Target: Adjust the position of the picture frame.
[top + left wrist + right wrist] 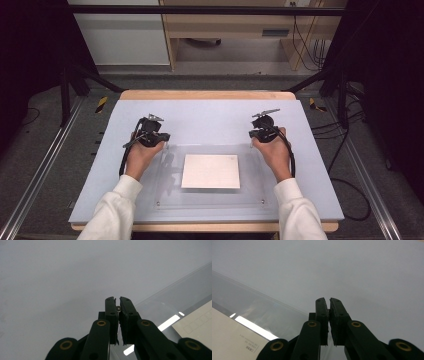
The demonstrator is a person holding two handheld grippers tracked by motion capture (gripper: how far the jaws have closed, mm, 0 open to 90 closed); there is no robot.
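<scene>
Both grippers closed and empty beside a clear sheet with a white card

Low in the high view's centre the white card lies under the clear sheet on the pale worktop; above it, the left gripper at centre-left and right gripper at centre-right rest at the sheet's far corners, jaws together on nothing
</scene>
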